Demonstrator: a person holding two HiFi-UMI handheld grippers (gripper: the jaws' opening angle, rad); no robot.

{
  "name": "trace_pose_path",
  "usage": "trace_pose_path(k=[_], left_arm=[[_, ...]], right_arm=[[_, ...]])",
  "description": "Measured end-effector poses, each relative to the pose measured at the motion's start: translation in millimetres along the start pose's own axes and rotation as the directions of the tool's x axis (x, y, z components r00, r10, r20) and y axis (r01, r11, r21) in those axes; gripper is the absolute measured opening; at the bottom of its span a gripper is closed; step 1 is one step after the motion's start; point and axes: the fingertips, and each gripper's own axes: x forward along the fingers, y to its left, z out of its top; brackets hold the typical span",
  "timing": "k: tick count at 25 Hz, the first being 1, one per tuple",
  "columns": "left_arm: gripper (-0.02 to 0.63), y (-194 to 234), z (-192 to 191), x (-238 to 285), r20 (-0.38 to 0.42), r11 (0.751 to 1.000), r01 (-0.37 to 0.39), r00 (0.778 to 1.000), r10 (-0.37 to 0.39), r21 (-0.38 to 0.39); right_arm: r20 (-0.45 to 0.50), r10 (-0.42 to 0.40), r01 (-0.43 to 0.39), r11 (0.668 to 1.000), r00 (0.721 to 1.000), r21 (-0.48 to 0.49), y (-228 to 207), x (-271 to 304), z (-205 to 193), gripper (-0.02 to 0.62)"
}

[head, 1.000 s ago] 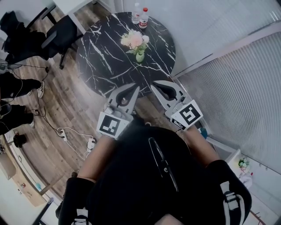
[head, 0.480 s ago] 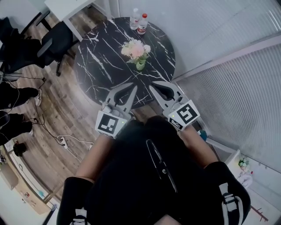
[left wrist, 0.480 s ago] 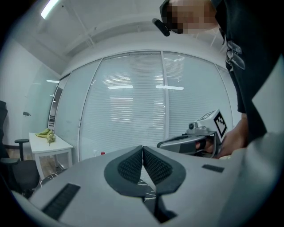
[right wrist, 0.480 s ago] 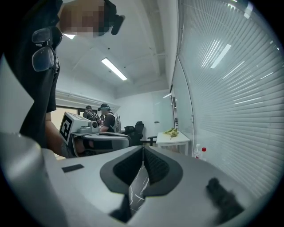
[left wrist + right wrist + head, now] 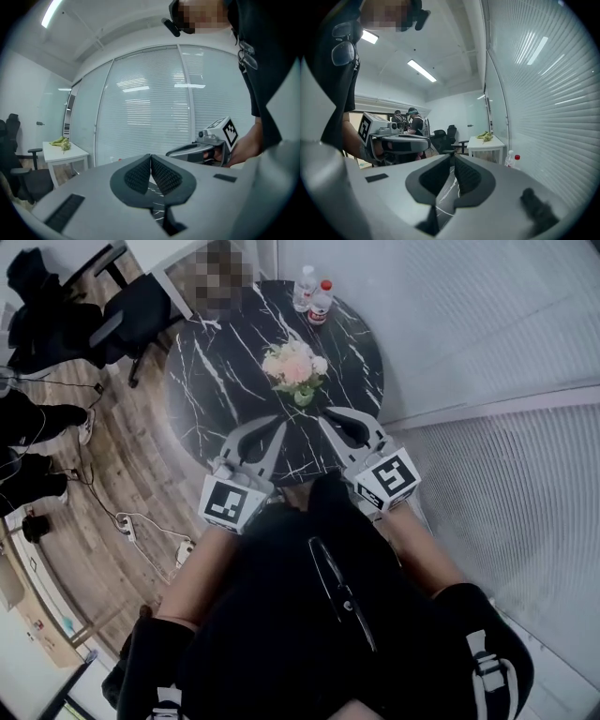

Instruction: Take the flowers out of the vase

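Head view: round black marble table with white veining, on a wood-plank floor, white slatted blinds along your right. The flowers, pink and cream, are in the small green vase, which stands upright near the table's middle. Two water bottles stand side by side at the far rim. Your left gripper and right gripper hang over the table's near edge, tips aimed toward the vase, neither touching it. Left gripper view: pads pressed together at the tips, nothing pinched. Right gripper view: same, pads closed on nothing. Room: black office chair at far left, cable and power strip on the floor, white side table with something green on top, people standing at the back.
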Motion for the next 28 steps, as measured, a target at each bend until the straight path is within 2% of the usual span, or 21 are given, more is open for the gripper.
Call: trace_pose_path(k=[4,8,13,18,23,28], left_arm=[[0.014,10,-2,25,-0.028,0.993,-0.117,0.993,0.117,0.002],[0.014,16,-7,47,-0.036,0.975,-0.221,0.975,0.220,-0.011],[0.014,16,-25,62,-0.061,0.944,-0.329,0.943,0.326,-0.039],[0.014,21,-49,73,-0.069,0.910,-0.411,0.911,0.408,-0.051],[0.014,29,-72,84,-0.077,0.888,-0.458,0.888,0.454,-0.043],[0.014,37,-97,89,-0.058,0.872,-0.486,0.874,0.483,-0.057]], right_arm=[[-0.045,0.082,-0.083,0.996,0.996,-0.012,-34,9,-12,0.023],[-0.088,0.144,-0.147,0.989,0.986,-0.031,-69,16,-23,0.030],[-0.130,0.187,-0.191,0.981,0.974,-0.025,-99,22,-43,0.130],[-0.169,0.222,-0.224,0.975,0.960,0.008,-113,34,-80,0.197],[-0.189,0.256,-0.254,0.967,0.948,0.033,-115,56,-118,0.285],[-0.234,0.275,-0.276,0.961,0.933,0.031,-108,79,-150,0.307]])
